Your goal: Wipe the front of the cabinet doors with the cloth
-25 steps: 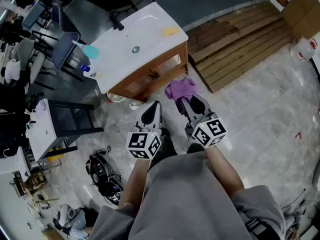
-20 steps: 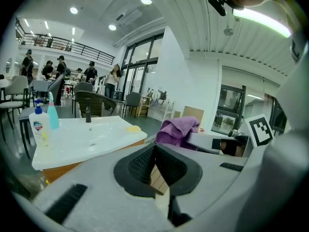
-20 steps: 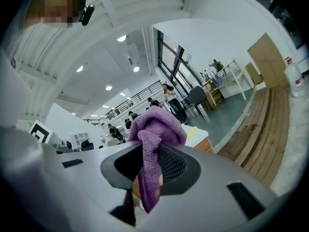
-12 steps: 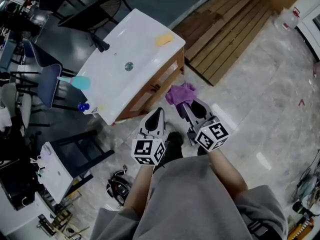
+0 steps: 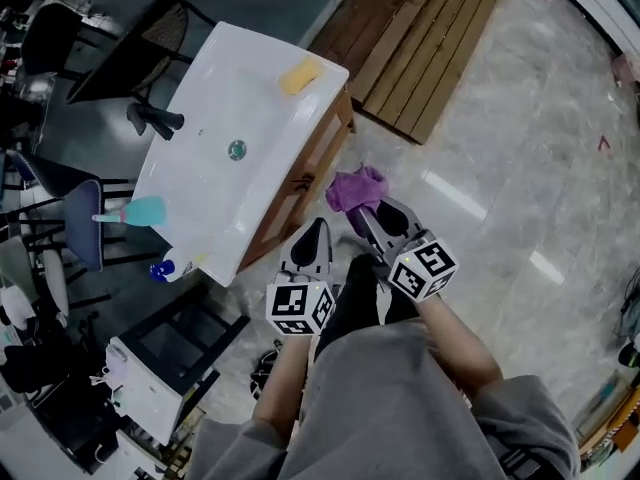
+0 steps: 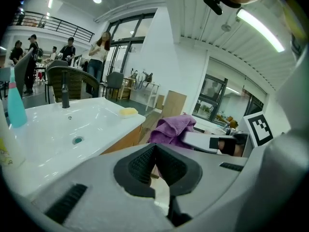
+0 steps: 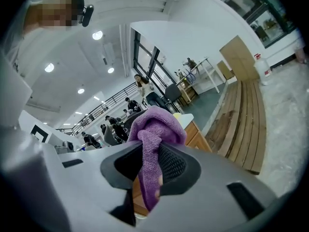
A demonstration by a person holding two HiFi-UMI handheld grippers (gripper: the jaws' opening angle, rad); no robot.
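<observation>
The right gripper [image 7: 148,164] clamps the purple cloth [image 7: 155,123] between its jaws, a bunch of it spilling past the tips. Just to its left, the left gripper [image 6: 154,152] has its jaws pressed together on nothing. Ahead of both stands the wooden cabinet [image 5: 303,176] under a white sink top [image 5: 205,193]. The cloth appears near the cabinet's door, though contact is unclear.

Marker cubes [image 5: 296,308]: black-and-white square patterns only — no letters or numbers.
Teal bottle [image 5: 140,211] on the surface [image 5: 215,88]: no print legible — too small.
</observation>
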